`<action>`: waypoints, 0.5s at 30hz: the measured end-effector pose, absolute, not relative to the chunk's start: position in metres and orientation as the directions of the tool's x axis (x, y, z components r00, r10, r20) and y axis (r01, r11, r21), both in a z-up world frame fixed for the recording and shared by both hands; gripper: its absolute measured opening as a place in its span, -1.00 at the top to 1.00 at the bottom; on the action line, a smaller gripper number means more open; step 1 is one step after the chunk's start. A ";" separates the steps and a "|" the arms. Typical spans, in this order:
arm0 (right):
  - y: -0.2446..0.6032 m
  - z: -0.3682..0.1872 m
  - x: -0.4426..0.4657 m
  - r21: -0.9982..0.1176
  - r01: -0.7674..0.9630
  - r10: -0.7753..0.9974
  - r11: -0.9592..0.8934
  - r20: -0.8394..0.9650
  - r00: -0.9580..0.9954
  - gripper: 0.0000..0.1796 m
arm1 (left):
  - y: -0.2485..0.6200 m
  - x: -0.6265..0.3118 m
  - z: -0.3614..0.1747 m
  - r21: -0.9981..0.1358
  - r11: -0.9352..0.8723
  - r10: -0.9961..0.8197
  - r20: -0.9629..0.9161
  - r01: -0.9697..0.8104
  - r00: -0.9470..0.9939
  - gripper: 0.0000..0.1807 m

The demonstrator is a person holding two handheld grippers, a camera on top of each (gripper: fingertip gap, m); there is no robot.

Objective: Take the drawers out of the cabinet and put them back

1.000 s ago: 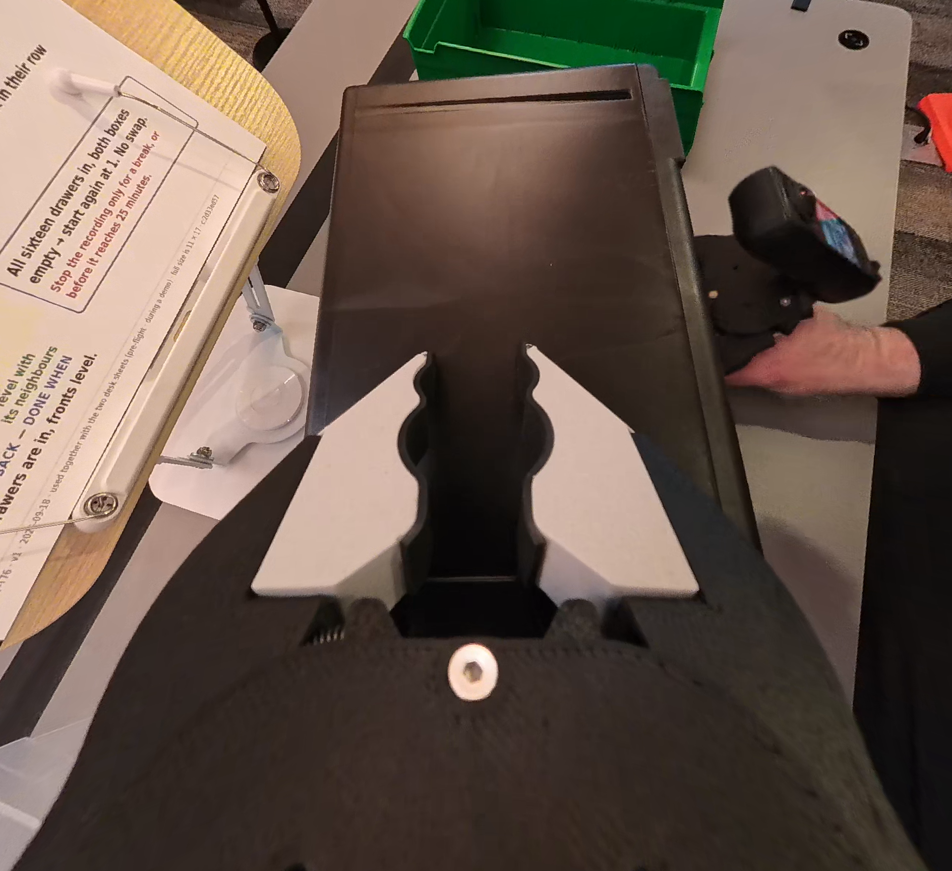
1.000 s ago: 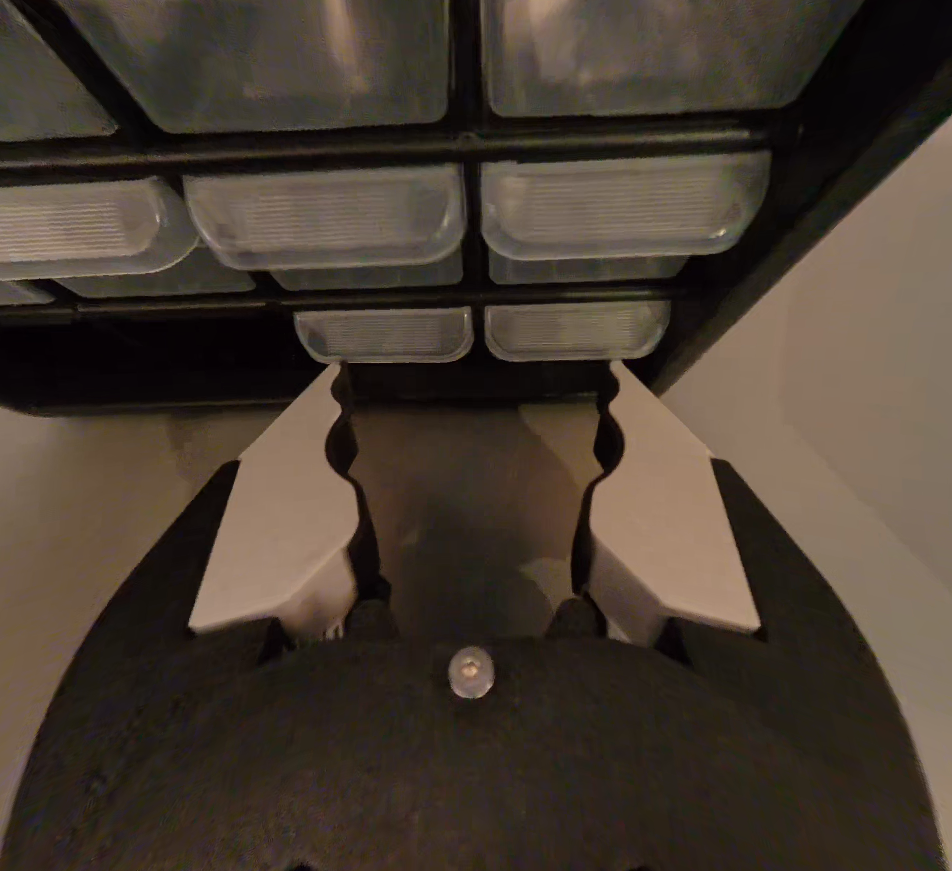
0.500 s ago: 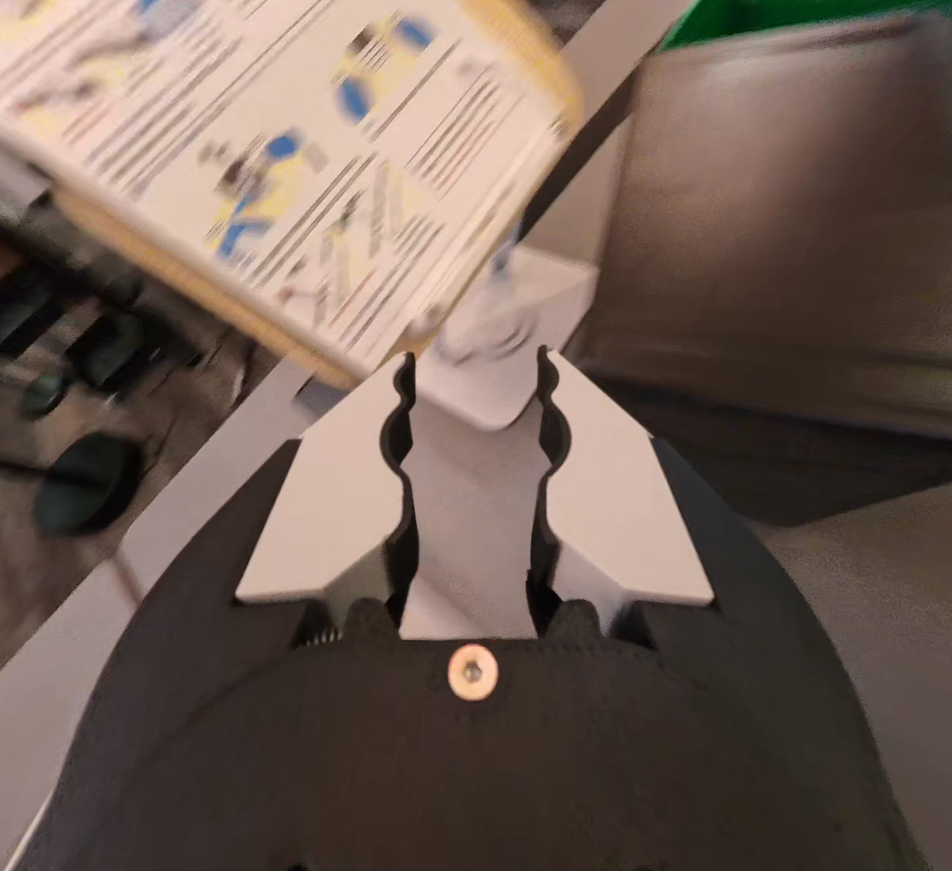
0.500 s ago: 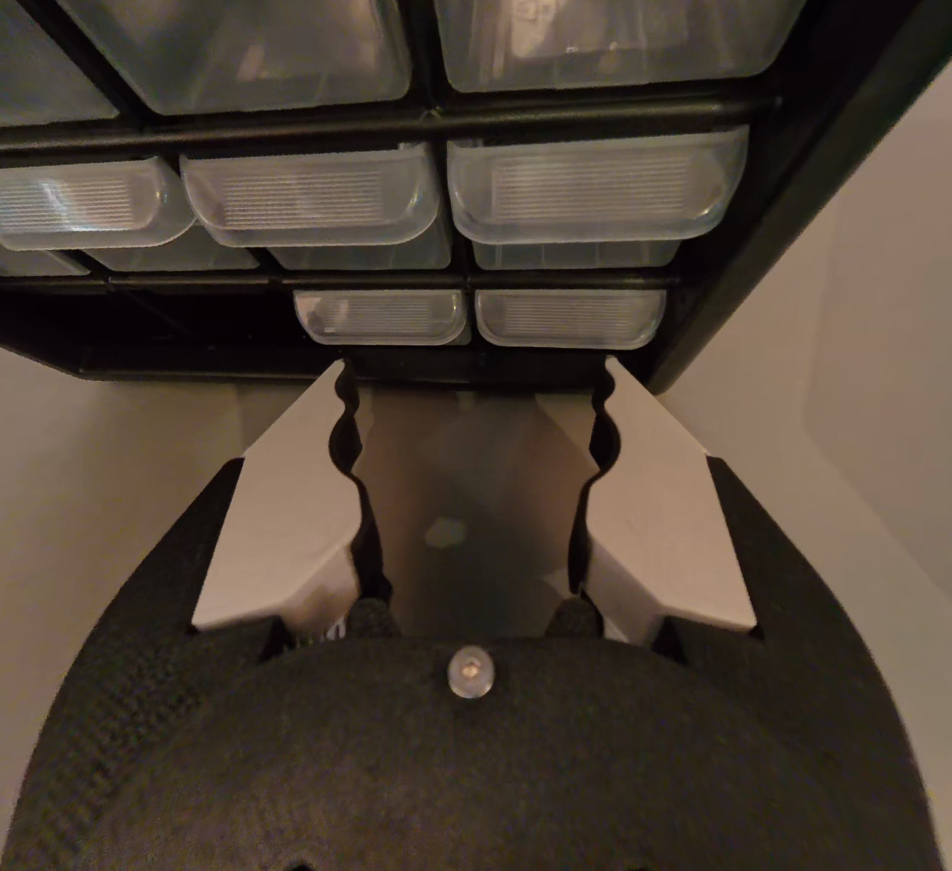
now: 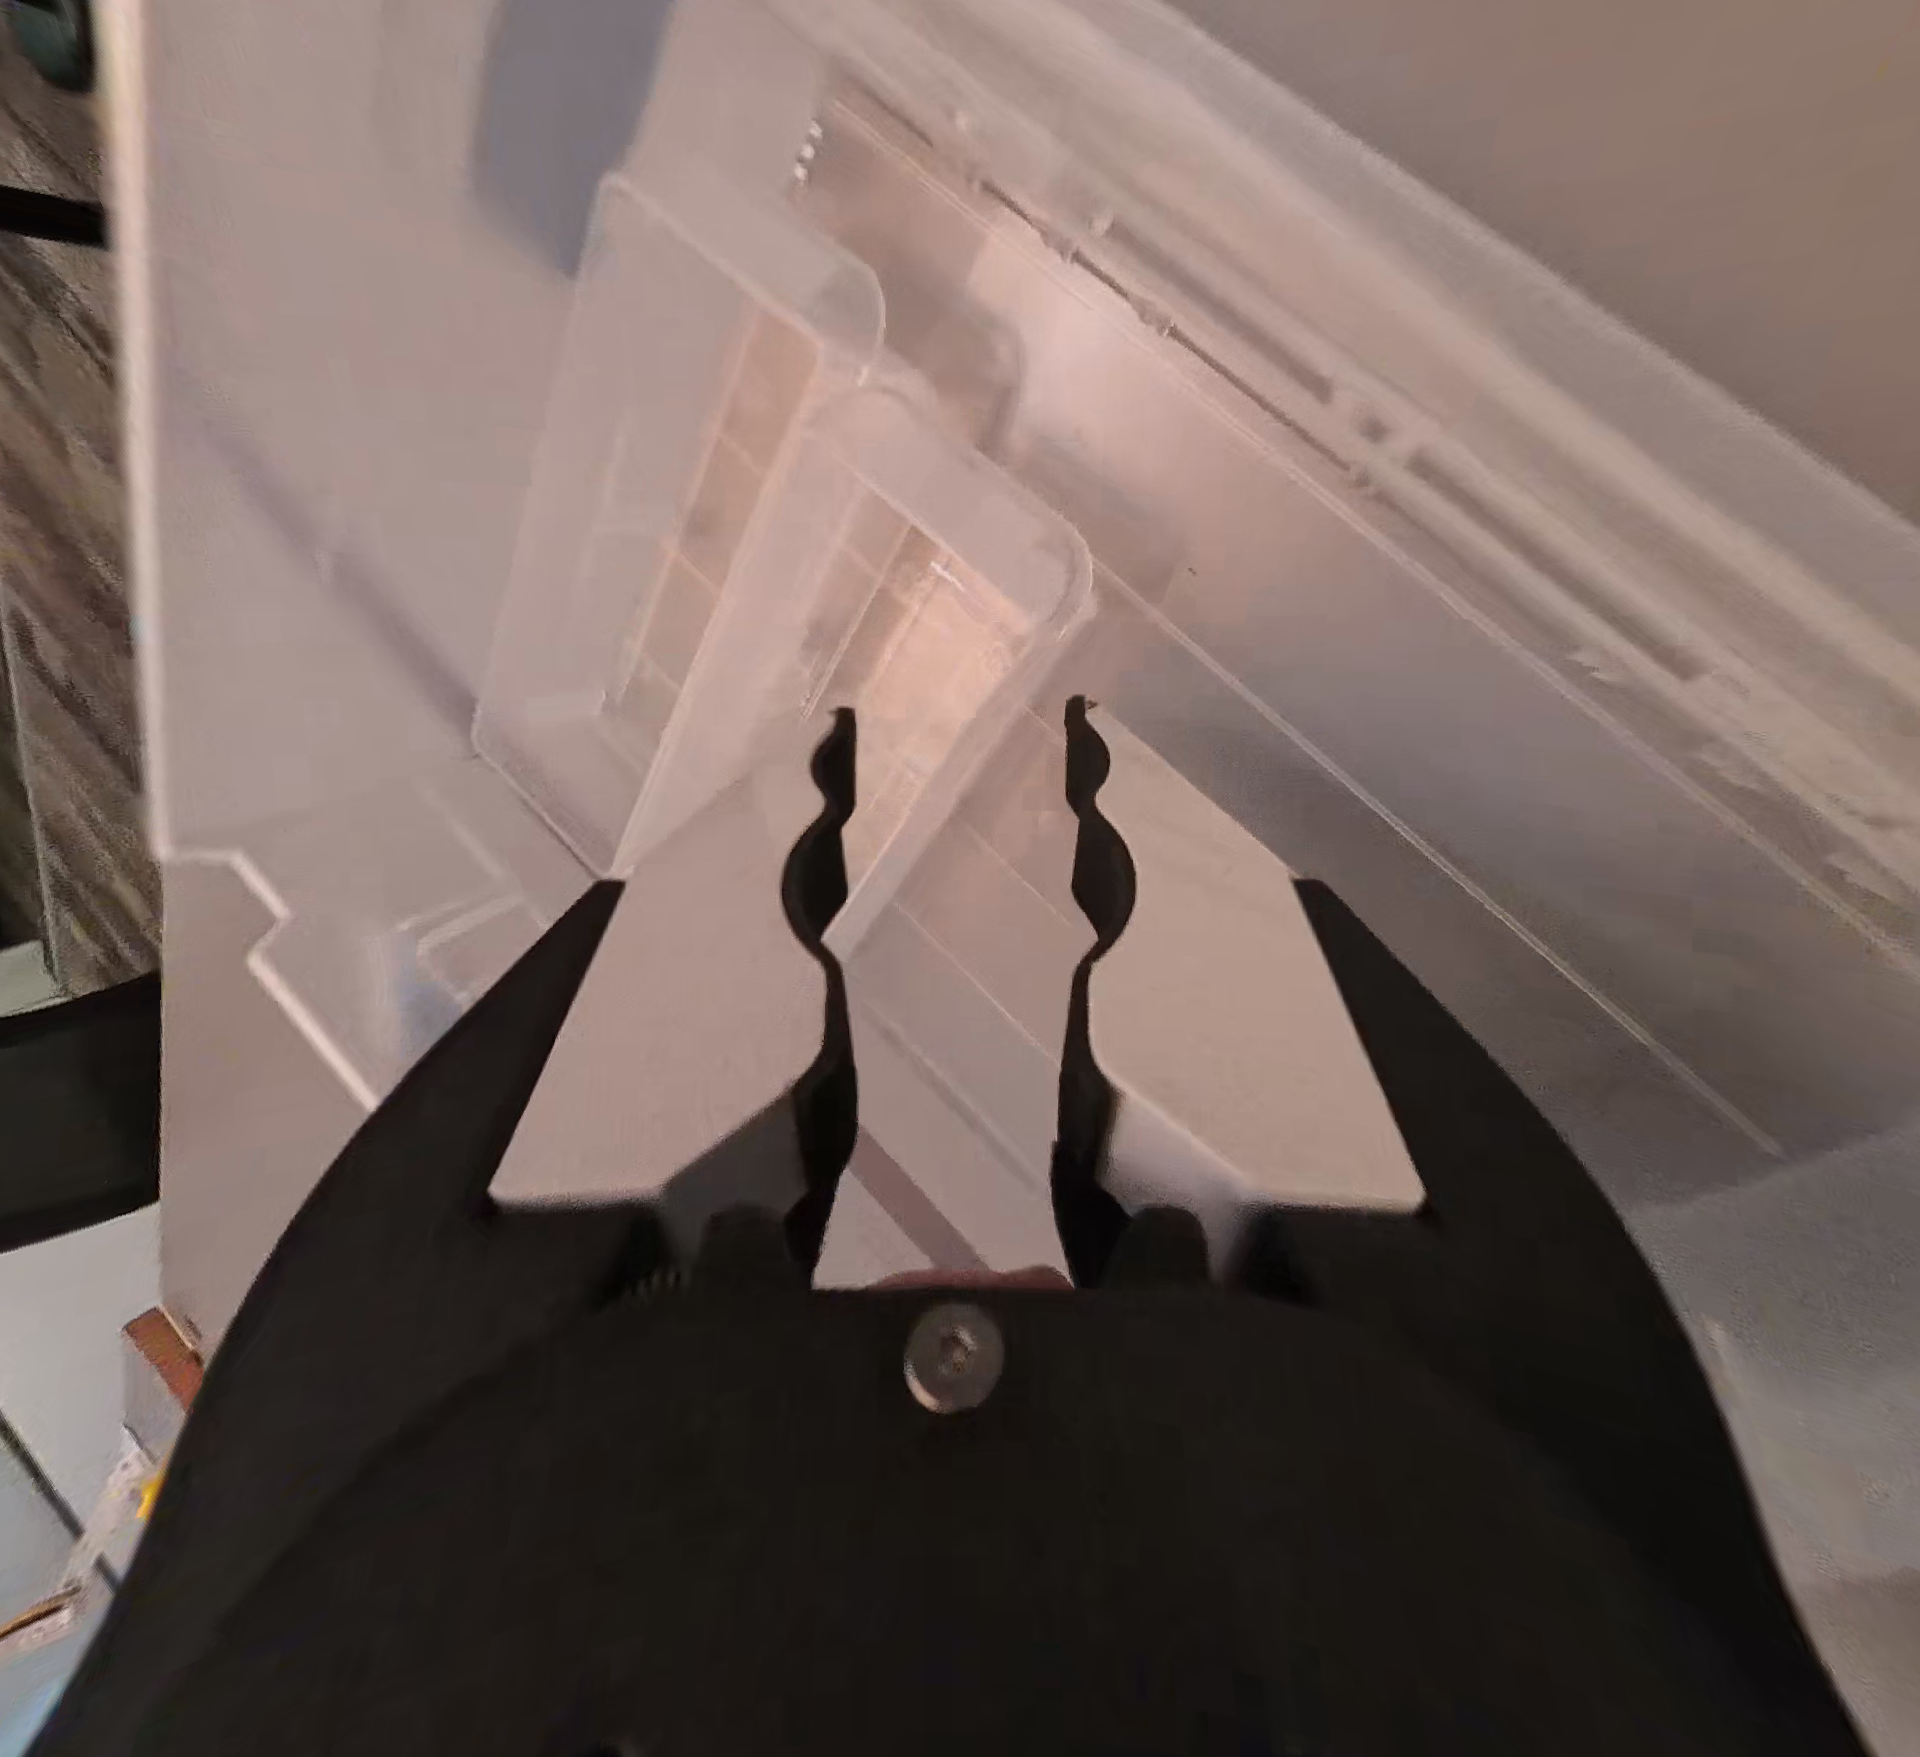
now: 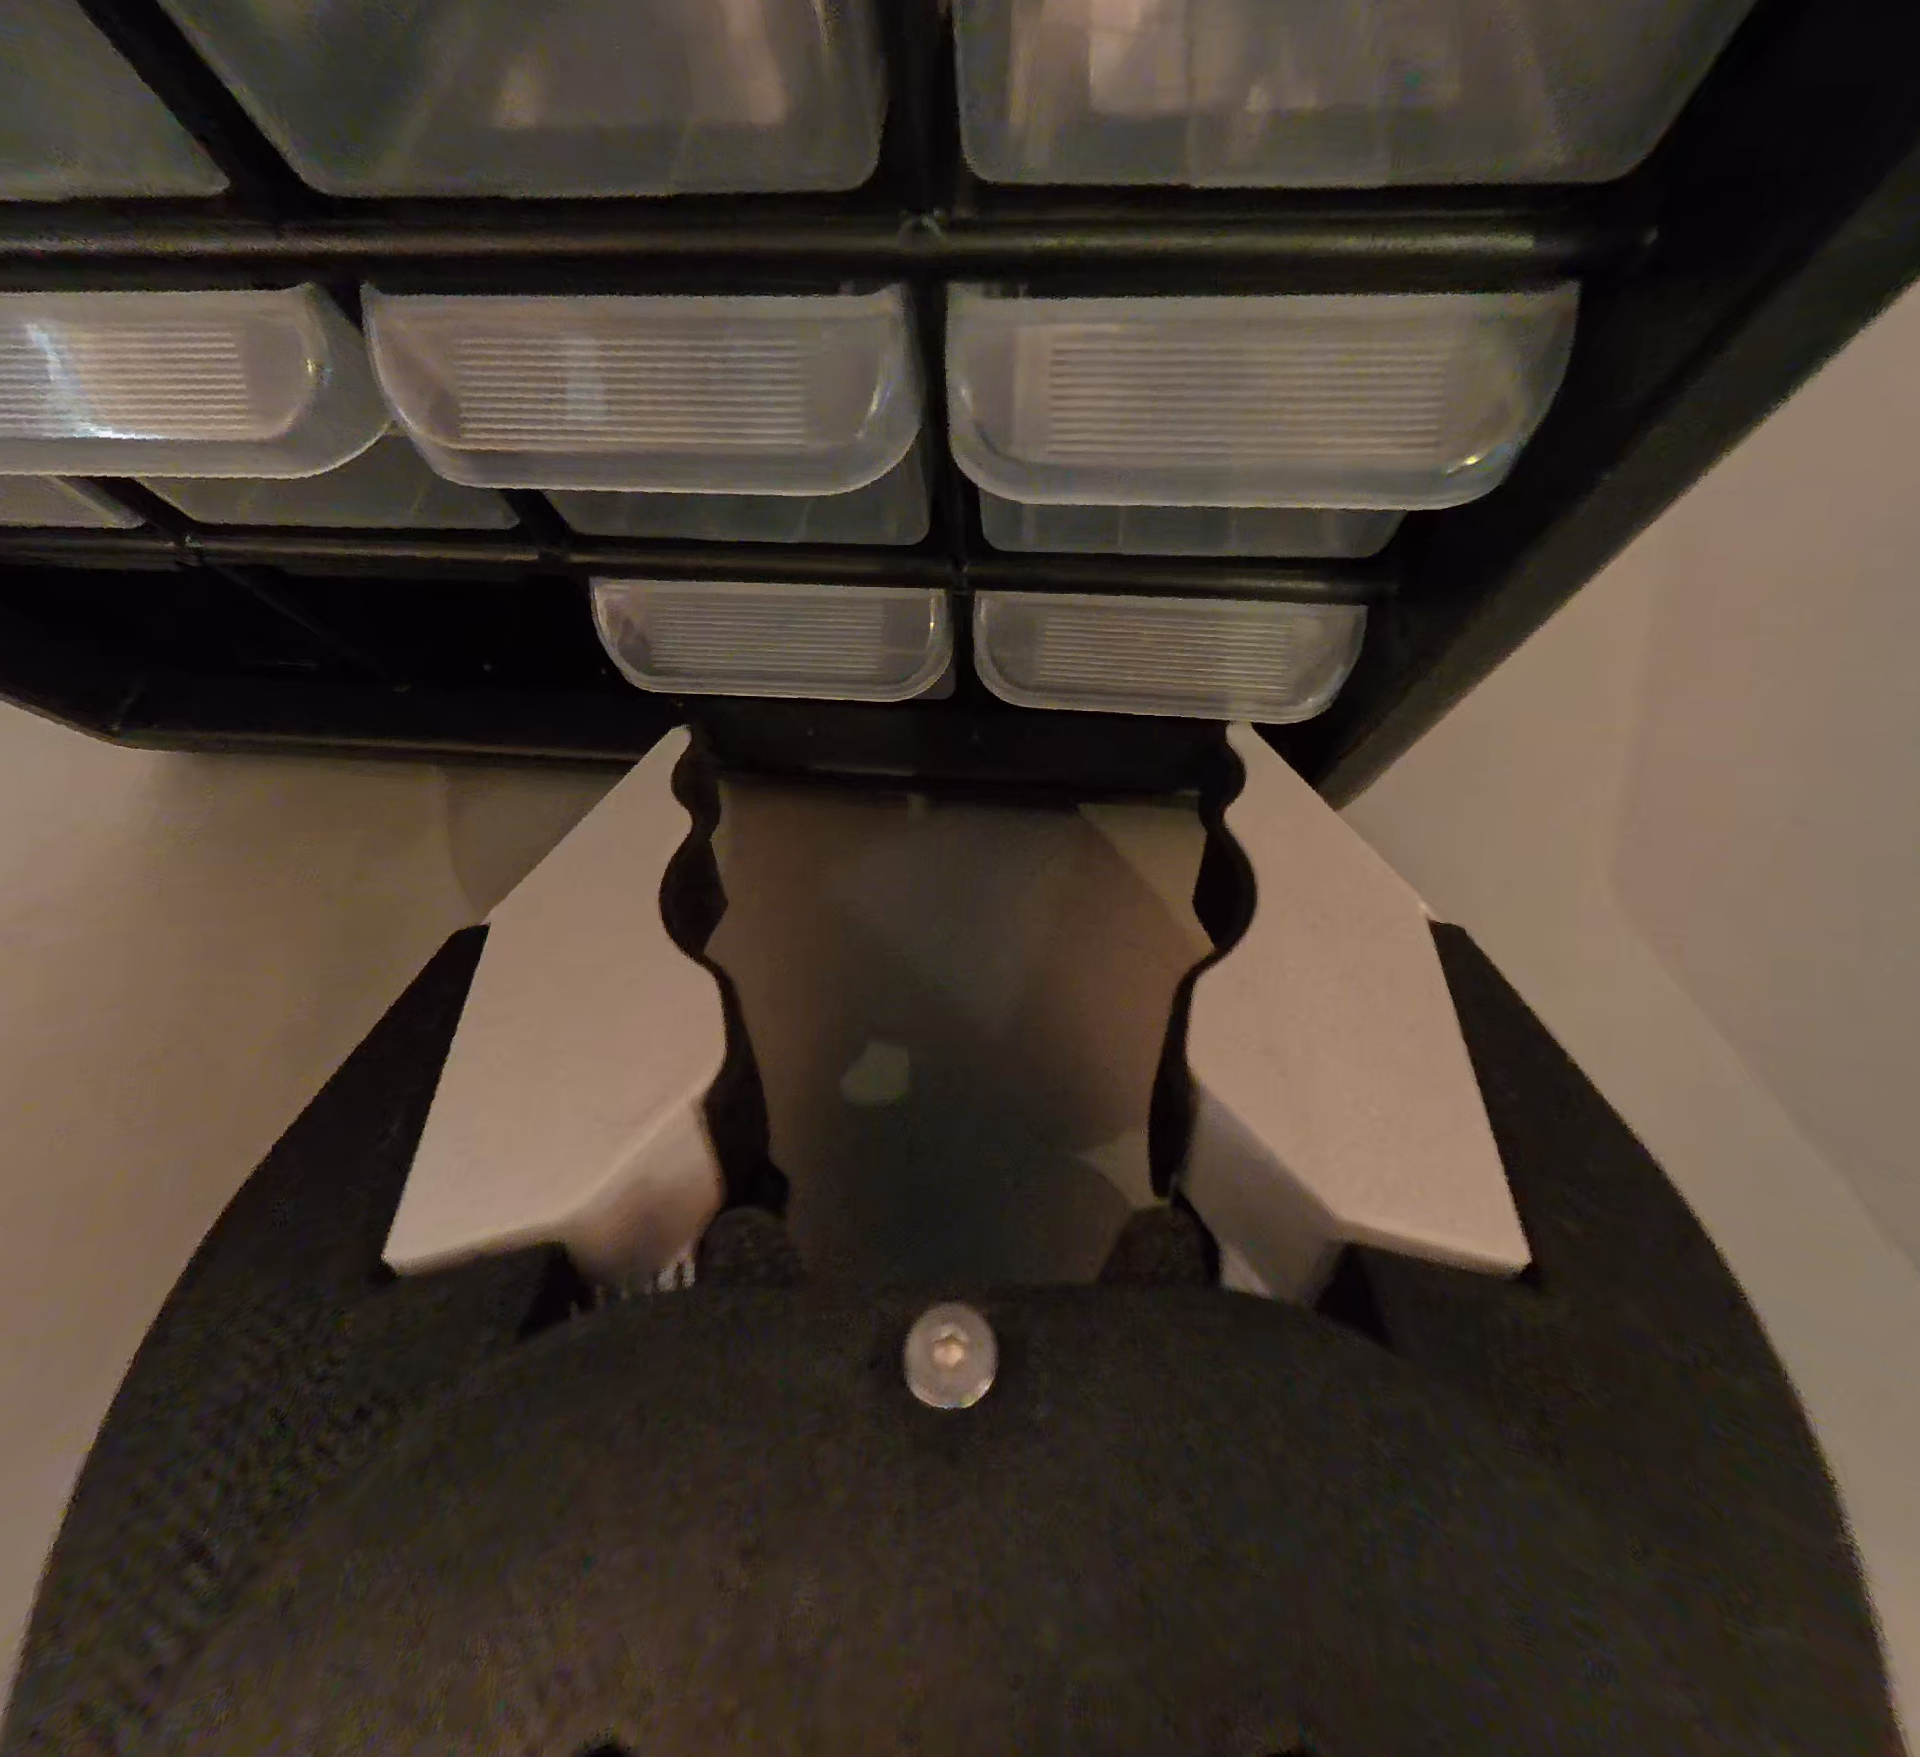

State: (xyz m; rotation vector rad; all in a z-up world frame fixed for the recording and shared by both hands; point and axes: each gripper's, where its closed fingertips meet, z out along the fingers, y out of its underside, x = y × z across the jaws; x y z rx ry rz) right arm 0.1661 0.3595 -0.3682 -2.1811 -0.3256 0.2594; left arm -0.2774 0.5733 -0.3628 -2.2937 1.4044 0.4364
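In the right wrist view the black cabinet (image 6: pixel 1558 419) fills the upper half, with clear drawers in its slots. The bottom row holds two drawers (image 6: pixel 774 637) (image 6: pixel 1164 653); the slots to their left (image 6: pixel 312 637) are dark and empty. My right gripper (image 6: pixel 958 746) is open and empty just below the bottom row, close to the cabinet's front. In the left wrist view my left gripper (image 5: pixel 961 710) is open and empty over a large clear plastic bin (image 5: pixel 1403 481). Two clear drawers (image 5: pixel 717 460) (image 5: pixel 935 606) lie in the bin, just ahead of the fingertips.
The cabinet stands on a pale grey table (image 6: pixel 208 928), which also shows to its right (image 6: pixel 1714 876). In the left wrist view the table's left edge (image 5: pixel 125 460) runs down the frame, with dark carpet (image 5: pixel 52 512) beyond it.
My left gripper has swung from the cabinet's top to the left, past the instruction board, and now points into the clear bin. My right gripper has barely moved.
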 end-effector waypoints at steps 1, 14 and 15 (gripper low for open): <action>0.360 -0.368 0.166 -0.809 0.142 0.325 -0.570 -0.064 0.944 -0.03 | 0.576 -0.280 -0.369 -0.156 -0.411 -0.769 -0.470 -0.898 0.434 0.61; 0.354 -0.363 0.168 -0.814 0.090 0.369 -0.574 -0.158 0.916 0.02 | 0.524 -0.260 -0.327 -0.165 -0.329 -0.804 -0.468 -0.930 0.367 1.00; 0.351 -0.361 0.171 -0.810 0.083 0.372 -0.580 -0.173 0.912 0.05 | 0.510 -0.254 -0.313 -0.179 -0.308 -0.805 -0.474 -0.934 0.356 1.00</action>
